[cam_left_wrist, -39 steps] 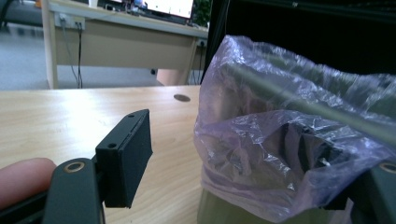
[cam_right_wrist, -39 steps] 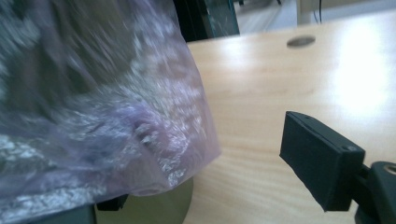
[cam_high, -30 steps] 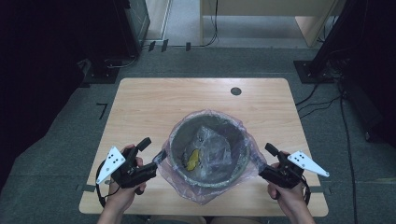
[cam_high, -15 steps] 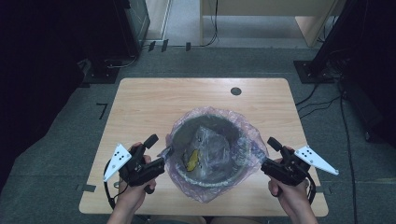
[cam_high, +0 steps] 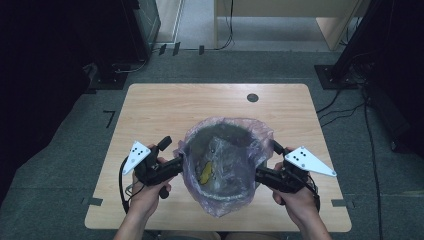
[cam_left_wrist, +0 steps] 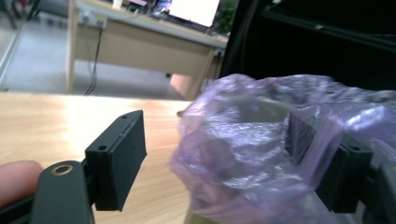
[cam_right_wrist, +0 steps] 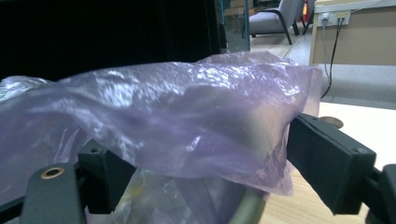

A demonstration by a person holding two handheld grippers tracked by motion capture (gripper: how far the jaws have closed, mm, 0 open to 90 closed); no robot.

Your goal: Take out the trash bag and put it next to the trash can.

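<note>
both claws agape at purple bag (cam_high: 226,165) rim

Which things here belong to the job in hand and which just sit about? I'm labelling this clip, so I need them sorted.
In use:
- purple bag lining the bin
- left gripper, jaws open around the bag's edge
- right gripper, jaws open around the bag's far edge

Just there:
- yellow scrap inside the bag
- table
- round hole in the tabletop
</note>
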